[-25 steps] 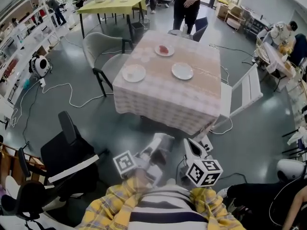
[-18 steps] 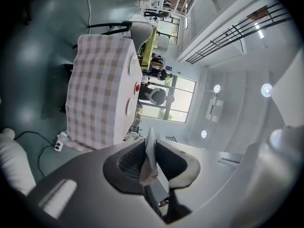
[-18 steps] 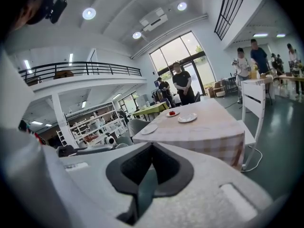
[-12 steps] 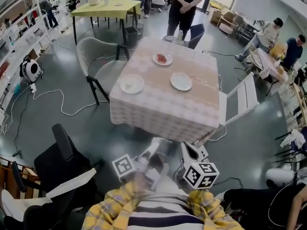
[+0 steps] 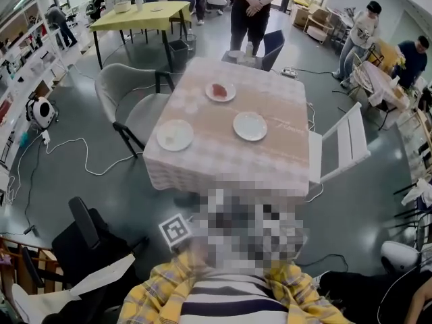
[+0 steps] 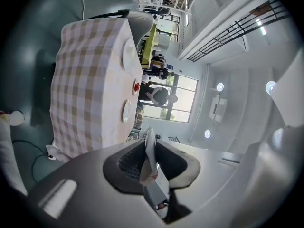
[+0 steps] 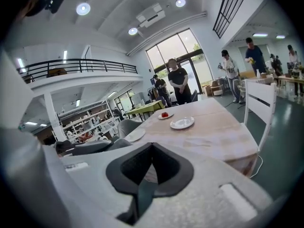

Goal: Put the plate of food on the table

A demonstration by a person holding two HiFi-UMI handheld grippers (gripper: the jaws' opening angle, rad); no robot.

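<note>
The left gripper [image 6: 148, 144] pinched the thin white rim of a plate [image 6: 151, 169], seen edge-on, with something reddish low behind the jaws; this was probably the plate of food, held short of the table [image 5: 270, 164]. The right gripper [image 7: 152, 148] had its jaws pressed together on nothing. In the head view a mosaic hid both grippers. On the checked cloth lay a plate with red food [image 5: 220, 90] and two empty plates [image 5: 175, 134] [image 5: 250, 125]. A grip on the rim alone looked risky: the plate's weight could twist it in the jaws and tip the food off. Brought in too low, it could strike the table's near edge; set too far in, it could land on an empty plate.
</note>
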